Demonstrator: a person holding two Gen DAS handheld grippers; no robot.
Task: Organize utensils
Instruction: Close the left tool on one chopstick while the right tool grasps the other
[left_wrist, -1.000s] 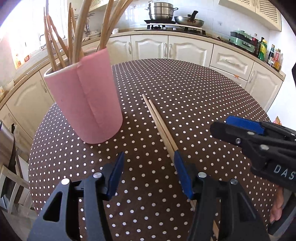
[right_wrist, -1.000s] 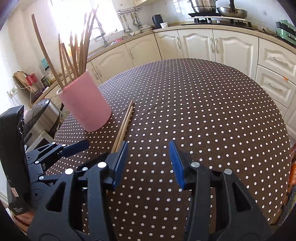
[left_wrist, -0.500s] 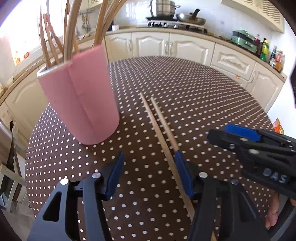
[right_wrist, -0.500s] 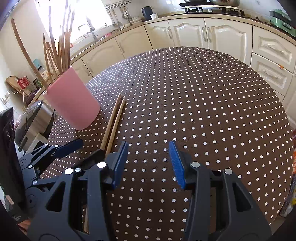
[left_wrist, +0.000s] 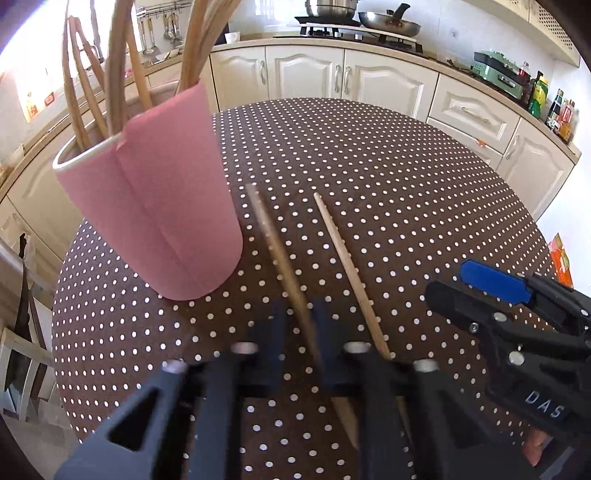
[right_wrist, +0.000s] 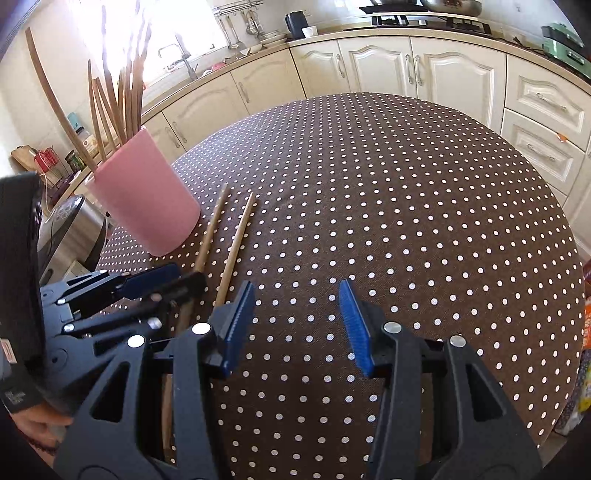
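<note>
**A:** Start at the left. What's standing there?

**B:** The pink holder (left_wrist: 155, 221), close to the table's (left_wrist: 406, 184) left edge. It stands upright, with long wooden utensils (left_wrist: 122, 74) fanning out of its mouth.

**A:** And just right of it?

**B:** The first chopstick (left_wrist: 273, 243) sits just beside the holder's base and runs from the near edge toward the middle of the table. The left gripper (left_wrist: 301, 325) is on its near half. Its jaws are closing with the wood between them, and the pads look to have reached it, though that view is blurred.

**A:** So the step in hand is the pick-up.

**B:** I'd say so: one loose chopstick is being grasped to go in with the others. The second chopstick (left_wrist: 343, 254) lies further right, flat on the cloth. It spreads away from the first at its far tip, and nothing touches it.

**A:** And the right gripper (right_wrist: 295, 317)?

**B:** It hovers over bare cloth near the table's near edge. Its jaws stand apart and edge wider, with nothing between them.

**A:** What does the next move call for?

**B:** Probably a firm pinch, then lifting the stick and tipping it upright. It has to clear the rim and slip between the utensils without knocking the holder. The second chopstick needs the same.
</note>
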